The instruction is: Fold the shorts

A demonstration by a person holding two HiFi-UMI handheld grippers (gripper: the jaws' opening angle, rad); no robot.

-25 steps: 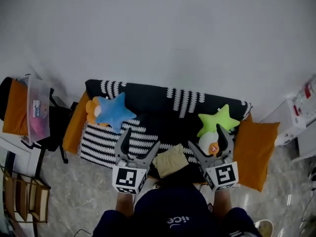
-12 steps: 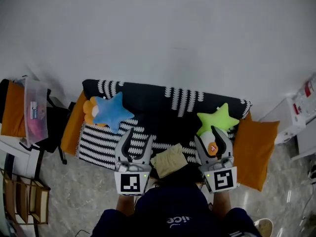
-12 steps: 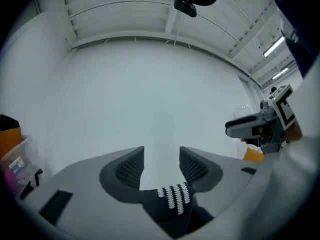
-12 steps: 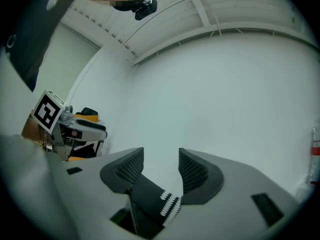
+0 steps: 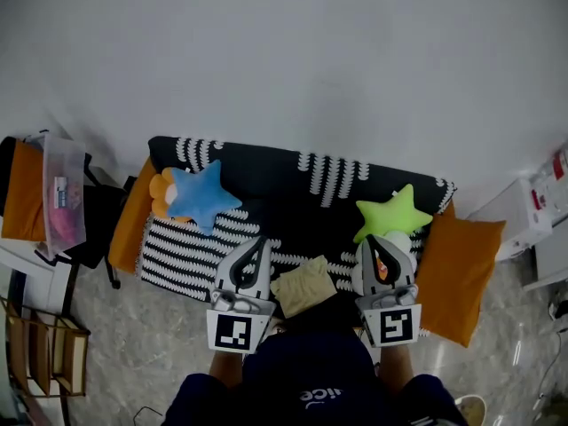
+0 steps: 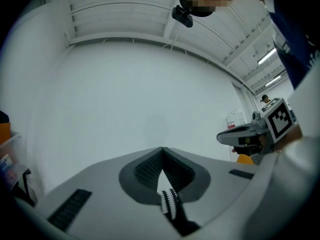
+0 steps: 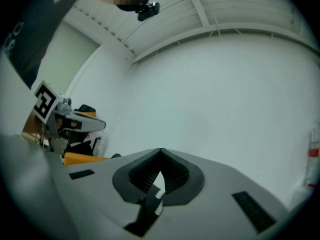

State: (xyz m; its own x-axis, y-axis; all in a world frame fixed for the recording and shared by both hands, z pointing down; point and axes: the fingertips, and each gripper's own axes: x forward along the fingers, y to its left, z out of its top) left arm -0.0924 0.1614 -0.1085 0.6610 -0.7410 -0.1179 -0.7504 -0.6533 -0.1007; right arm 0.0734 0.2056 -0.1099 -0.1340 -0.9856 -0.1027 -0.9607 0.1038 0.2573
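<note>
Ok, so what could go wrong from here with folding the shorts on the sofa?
1. The left gripper and right gripper have both just closed on nothing, so they must reopen before they can take the shorts.
2. The shorts lie on a loose striped blanket, so a grab may pinch the blanket as well.
3. The green star cushion sits close to the right gripper and could get knocked.

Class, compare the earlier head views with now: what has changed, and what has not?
Both the left gripper and right gripper have just been closing their jaws, from wide apart to shut, with nothing between them. The shorts, blue star and green star lie unmoved.
</note>
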